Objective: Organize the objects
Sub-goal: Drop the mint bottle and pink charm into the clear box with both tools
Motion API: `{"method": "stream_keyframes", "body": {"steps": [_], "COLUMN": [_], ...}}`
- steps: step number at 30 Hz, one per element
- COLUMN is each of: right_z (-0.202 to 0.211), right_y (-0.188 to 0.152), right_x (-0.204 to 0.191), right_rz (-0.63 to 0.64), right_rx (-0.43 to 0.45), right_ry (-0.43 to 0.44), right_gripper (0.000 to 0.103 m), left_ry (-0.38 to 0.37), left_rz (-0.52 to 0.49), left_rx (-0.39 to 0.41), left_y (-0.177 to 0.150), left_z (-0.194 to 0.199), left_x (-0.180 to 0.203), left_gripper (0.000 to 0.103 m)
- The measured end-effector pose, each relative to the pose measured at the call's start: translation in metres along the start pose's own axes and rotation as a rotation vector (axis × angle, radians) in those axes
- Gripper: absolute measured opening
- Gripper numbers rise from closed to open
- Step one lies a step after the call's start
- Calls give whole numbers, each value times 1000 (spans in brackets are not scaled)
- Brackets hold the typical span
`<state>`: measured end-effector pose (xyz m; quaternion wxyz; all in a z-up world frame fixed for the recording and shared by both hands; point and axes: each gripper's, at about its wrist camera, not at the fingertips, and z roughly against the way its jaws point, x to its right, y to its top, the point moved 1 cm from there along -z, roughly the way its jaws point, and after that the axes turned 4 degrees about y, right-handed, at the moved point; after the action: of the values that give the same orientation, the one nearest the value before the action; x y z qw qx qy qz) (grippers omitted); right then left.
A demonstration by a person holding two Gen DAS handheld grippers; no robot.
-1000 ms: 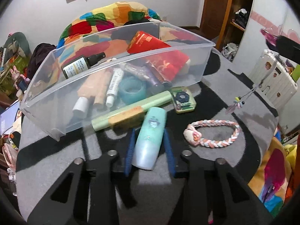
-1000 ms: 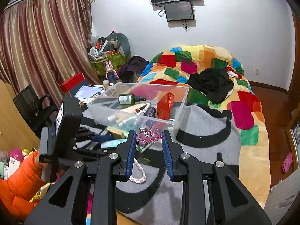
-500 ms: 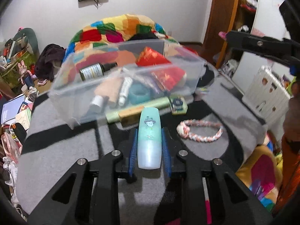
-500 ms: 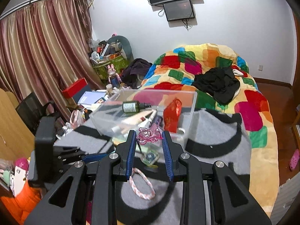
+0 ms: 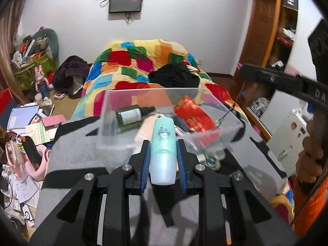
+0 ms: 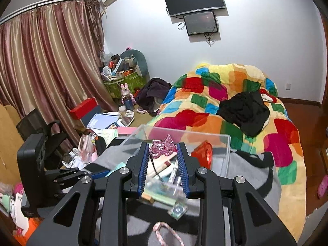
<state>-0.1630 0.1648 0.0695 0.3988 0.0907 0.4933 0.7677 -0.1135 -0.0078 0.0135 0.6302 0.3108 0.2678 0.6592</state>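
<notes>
My left gripper (image 5: 163, 149) is shut on a pale teal bottle (image 5: 163, 149) and holds it up at the near wall of the clear plastic bin (image 5: 114, 106). The bin holds a dark green bottle (image 5: 131, 115), a red packet (image 5: 193, 114) and tubes. My right gripper (image 6: 163, 150) is shut on a pink octopus charm (image 6: 163, 148) with a dangling cord, above the same bin (image 6: 225, 155). A braided pink-white rope ring (image 6: 164, 231) and a small green square case (image 6: 178, 209) lie on the grey blanket in front of the bin.
A colourful patchwork quilt (image 6: 225, 106) with black clothing (image 6: 244, 110) covers the bed behind. Cluttered books, boxes and toys (image 6: 110, 121) lie on the floor at left. A wooden shelf (image 5: 287, 30) and a white suitcase (image 5: 295, 135) stand at right.
My left gripper closed on the teal bottle and lifted it off the blanket up to the bin. My right gripper carried the pink charm forward over the bin.
</notes>
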Motion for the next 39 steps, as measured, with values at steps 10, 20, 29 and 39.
{"method": "stream_keyframes", "body": {"steps": [10,20,29,39], "right_z": [-55,-88,-92,-50], "right_y": [-15,-36,-44,-43], "right_x": [18,43,50,41], "right_rz": [-27,-53,-70,-29], "right_rx": [-128,-252,-296,-221], "right_ry": [-63,-84,-84,-100], "right_gripper": [25,26,34,52], "left_ry": [55,36,23,31], "left_rz": [44,29,6,12], "left_rx": [-62,-115,-93,-51], "left_y": [18,17,17,7], "left_z": [-41,-66,-51,-21], "left_x": [-21,-10,-2,2], "left_gripper": [25,24,24,44]}}
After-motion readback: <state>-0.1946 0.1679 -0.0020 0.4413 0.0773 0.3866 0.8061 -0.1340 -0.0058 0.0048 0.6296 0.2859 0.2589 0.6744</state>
